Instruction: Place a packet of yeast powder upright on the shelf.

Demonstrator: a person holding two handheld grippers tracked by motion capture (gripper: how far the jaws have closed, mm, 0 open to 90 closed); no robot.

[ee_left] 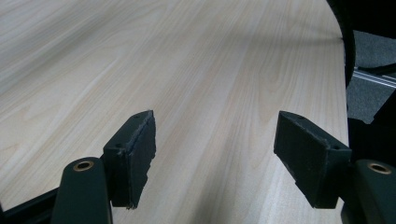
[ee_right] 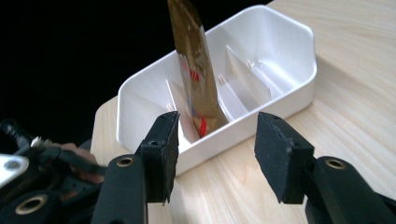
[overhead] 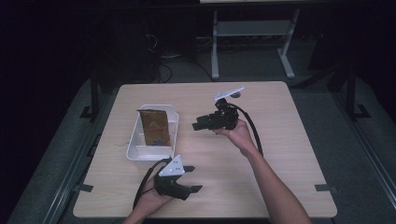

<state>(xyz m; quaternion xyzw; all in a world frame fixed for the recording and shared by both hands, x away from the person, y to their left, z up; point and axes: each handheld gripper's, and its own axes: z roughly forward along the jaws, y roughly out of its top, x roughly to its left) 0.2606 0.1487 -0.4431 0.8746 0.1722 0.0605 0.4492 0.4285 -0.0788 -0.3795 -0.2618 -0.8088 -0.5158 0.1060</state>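
Observation:
A white divided bin (overhead: 132,138) sits on the left half of the wooden table (overhead: 280,140). A brown snack packet (overhead: 155,127) stands upright in its middle compartment. My right gripper (overhead: 198,124) hovers just right of the bin, jaws pointing at it, open with nothing between them. In the right gripper view the packet (ee_right: 196,70) rises out of the bin (ee_right: 289,88) beyond the open right gripper (ee_right: 215,128). My left gripper (overhead: 194,178) rests near the table's front edge, below the bin, open. In the left gripper view the left gripper (ee_left: 215,135) holds nothing over bare wood.
Black cables trail from both grippers along the forearms. The table's right edge (ee_left: 343,84) lies close ahead of the left gripper. A white desk frame (overhead: 215,51) stands on the dark floor behind the table. Bare tabletop stretches to the right.

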